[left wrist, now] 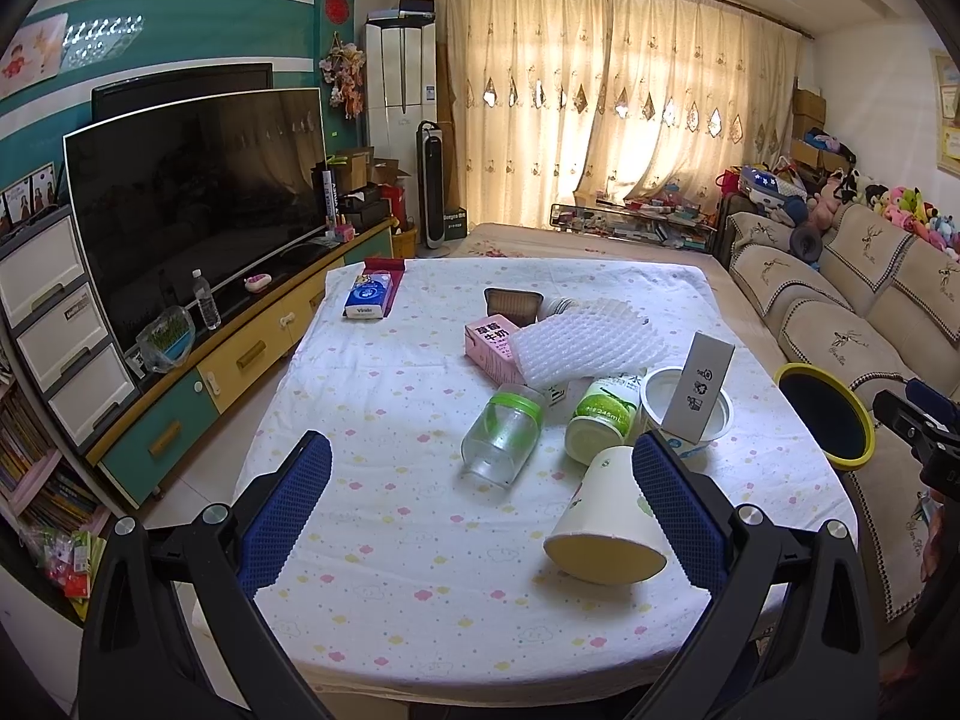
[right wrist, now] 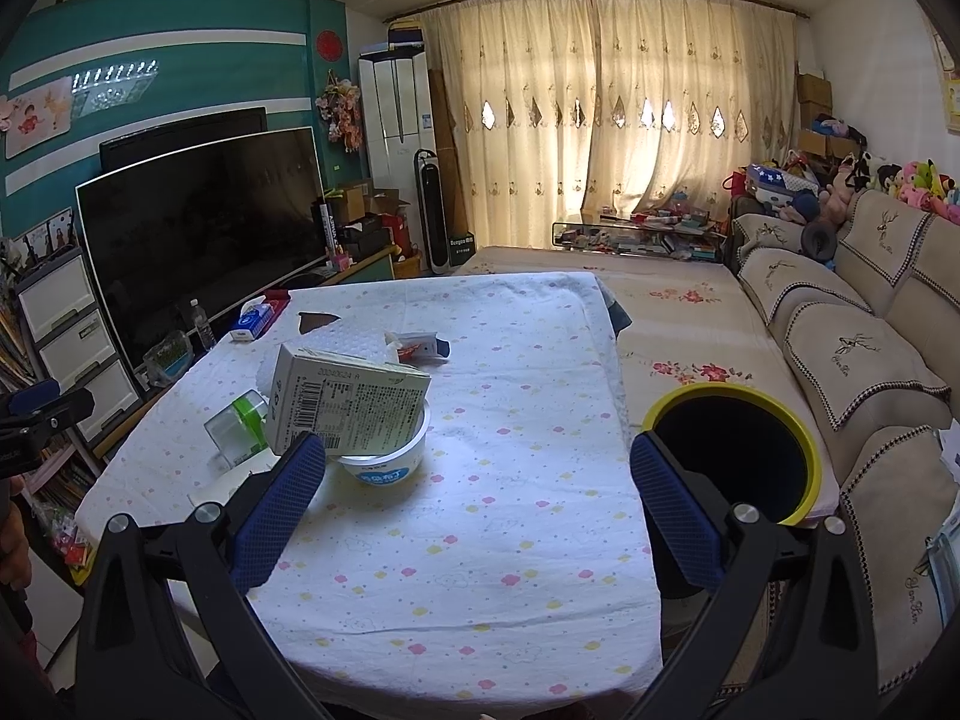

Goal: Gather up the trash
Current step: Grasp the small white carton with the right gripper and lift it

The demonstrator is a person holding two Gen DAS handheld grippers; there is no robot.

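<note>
trash: all on the table, centre-right of the left wrist frame. Paper cup [left wrist: 606, 519] on its side nearest the camera; clear jar with green lid [left wrist: 503, 433] on its side; green-label bottle [left wrist: 602, 420]; white tub [left wrist: 690, 420] with a grey carton [left wrist: 702, 390] standing in it; pink milk carton [left wrist: 489, 341]; bubble wrap [left wrist: 585, 339]; brown tray [left wrist: 511, 304] at the back.
bin: black with yellow rim [right wrist: 735, 450], just beside the table's right edge; inside is dark, contents cannot be told.
left gripper [left wrist: 480, 510]: fingers spread wide, nothing held, paper cup just inside the right finger.
right gripper [right wrist: 477, 504]: fingers apart, empty, tub and carton at centre-left, bin behind the right finger.
progress: judged at or near the start; no item visibly binned.
remaining: every listed piece to go in the bin.
not trash, likely: tissue pack [left wrist: 367, 297], upper left of the table [left wrist: 420, 612].
</note>
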